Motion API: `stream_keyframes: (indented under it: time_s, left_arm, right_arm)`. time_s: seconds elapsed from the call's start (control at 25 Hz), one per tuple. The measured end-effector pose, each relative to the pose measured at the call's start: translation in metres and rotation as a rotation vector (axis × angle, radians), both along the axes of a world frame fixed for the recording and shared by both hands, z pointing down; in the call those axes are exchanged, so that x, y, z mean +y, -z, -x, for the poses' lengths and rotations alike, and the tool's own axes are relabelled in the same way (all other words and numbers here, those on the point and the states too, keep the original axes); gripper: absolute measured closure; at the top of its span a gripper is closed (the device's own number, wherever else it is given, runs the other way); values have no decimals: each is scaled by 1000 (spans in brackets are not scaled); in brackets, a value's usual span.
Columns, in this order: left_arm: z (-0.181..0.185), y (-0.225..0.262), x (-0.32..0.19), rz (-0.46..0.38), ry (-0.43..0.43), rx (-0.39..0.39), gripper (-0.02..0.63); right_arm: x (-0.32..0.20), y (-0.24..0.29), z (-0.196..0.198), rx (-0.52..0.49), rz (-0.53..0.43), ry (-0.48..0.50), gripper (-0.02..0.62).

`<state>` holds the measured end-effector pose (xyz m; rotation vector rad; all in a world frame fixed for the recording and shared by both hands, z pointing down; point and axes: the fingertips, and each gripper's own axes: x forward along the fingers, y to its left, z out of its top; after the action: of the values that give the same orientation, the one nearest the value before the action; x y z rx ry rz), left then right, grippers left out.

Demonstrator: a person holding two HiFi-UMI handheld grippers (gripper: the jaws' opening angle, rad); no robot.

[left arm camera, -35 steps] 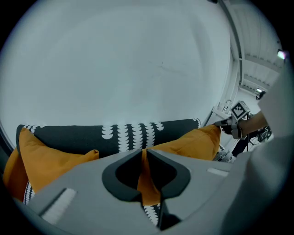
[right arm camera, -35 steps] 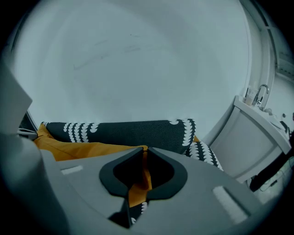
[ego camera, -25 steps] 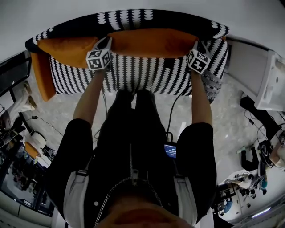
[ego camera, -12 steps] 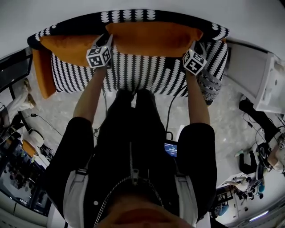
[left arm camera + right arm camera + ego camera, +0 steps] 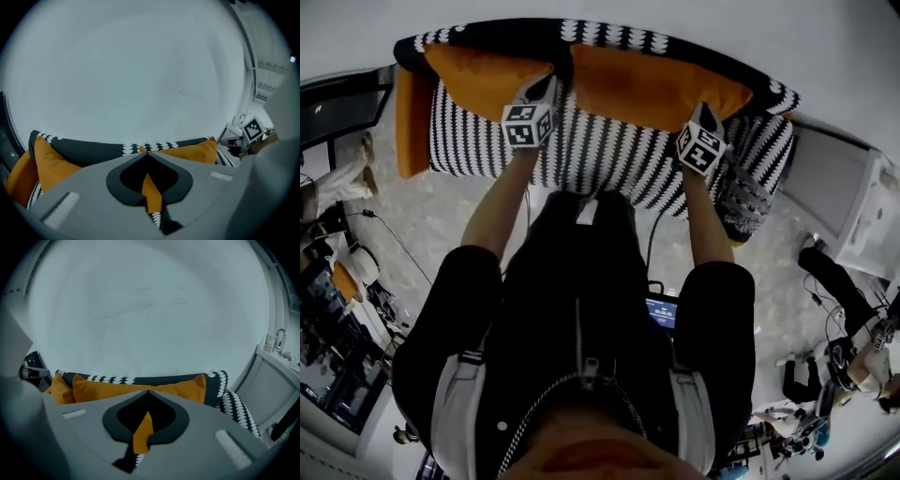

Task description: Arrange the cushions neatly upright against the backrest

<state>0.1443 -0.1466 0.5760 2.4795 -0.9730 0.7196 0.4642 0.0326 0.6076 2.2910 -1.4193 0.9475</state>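
Middle cushion [image 5: 661,89]: long and orange. It stands on its edge on the sofa seat [image 5: 600,155] and leans on the backrest [image 5: 609,36], which keeps it from tipping over.
Left cushion [image 5: 483,80]: orange too. It is just beside the middle one and also leans on the backrest. Their near corners almost meet, so the row looks tidy.
Side cushion [image 5: 412,122]: a third orange one, by the sofa's left arm. It does not lean on the backrest, so I think it needs doing next.
Left gripper [image 5: 147,153]: it has just closed and its tips now meet. It sits at the gap between the two upright cushions. The orange in the slot behind its tips looks like cushion farther off, not pinched cloth.
Right gripper [image 5: 148,391]: it has just closed too, tips together, near the lower right corner of the middle cushion. I see nothing caught in it.
Why closed: probably for nudging and patting a soft cushion, not for lifting it.
Sofa: black and white stripes, with its back to a plain pale wall [image 5: 140,70].
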Motion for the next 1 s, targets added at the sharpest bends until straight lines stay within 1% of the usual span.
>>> stream_keyframes:
  time_s: [0.24, 0.4, 0.52, 0.72, 0.88, 1.0]
  left_arm:
    - [45, 12, 2, -6, -1, 4, 597]
    - [74, 14, -2, -12, -6, 17, 596]
    - [105, 13, -6, -18, 3, 33, 596]
    - [176, 13, -41, -35, -2, 45, 596]
    - [237, 9, -80, -68, -61, 31, 597]
    - [278, 9, -104, -89, -119, 19, 597]
  right_arm:
    - [-34, 9, 81, -25, -29, 154, 592]
    - [-54, 13, 131, -49, -48, 213, 592]
    - [-64, 15, 173, -65, -49, 226, 592]
    - [-100, 23, 260, -85, -55, 234, 592]
    - [-135, 26, 331, -71, -52, 238, 592]
    - [-154, 25, 370, -76, -52, 194, 592]
